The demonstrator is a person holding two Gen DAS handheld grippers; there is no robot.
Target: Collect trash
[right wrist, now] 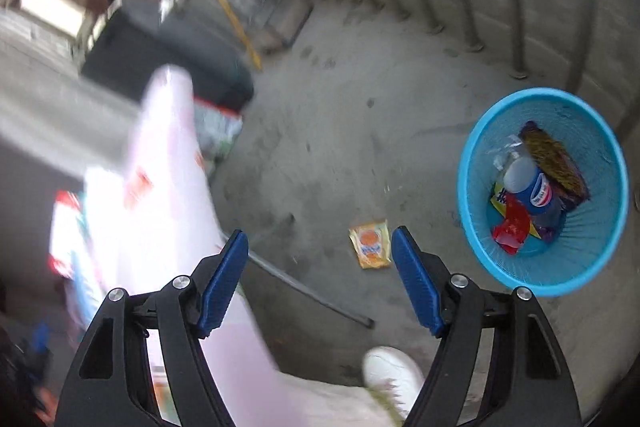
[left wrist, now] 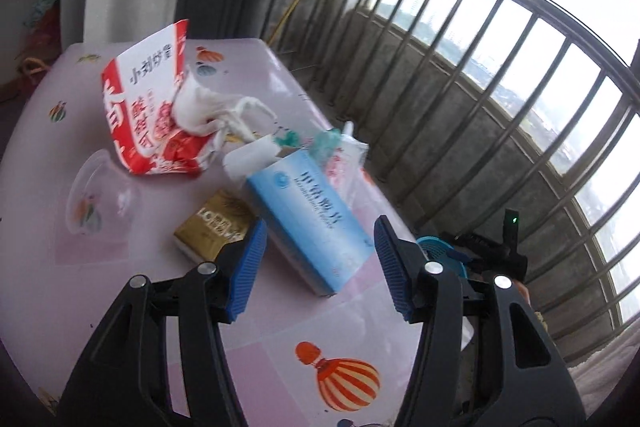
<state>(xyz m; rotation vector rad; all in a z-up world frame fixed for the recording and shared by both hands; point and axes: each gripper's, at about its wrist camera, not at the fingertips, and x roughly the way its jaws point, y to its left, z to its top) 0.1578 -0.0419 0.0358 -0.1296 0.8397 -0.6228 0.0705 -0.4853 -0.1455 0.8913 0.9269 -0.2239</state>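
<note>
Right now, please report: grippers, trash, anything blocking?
Left gripper open, empty, over blue box on table. Right gripper open, empty, above orange packet on floor. Blue bin part full. Nothing blocking.

Chinese characters "小刘炒货" run upside down across the white panel of a red-and-white snack bag (left wrist: 150, 115), beyond the left finger tips. Blue lettering on the light-blue box (left wrist: 308, 215) between the fingers is too blurred to read, as are the gold packet's (left wrist: 214, 225) marks.

carton (left wrist: 308, 219) on table (left wrist: 72, 267) beside bag (left wrist: 152, 115), wrappers in basket (right wrist: 600, 259) (floor), sachet (right wrist: 370, 244) left of it
</note>
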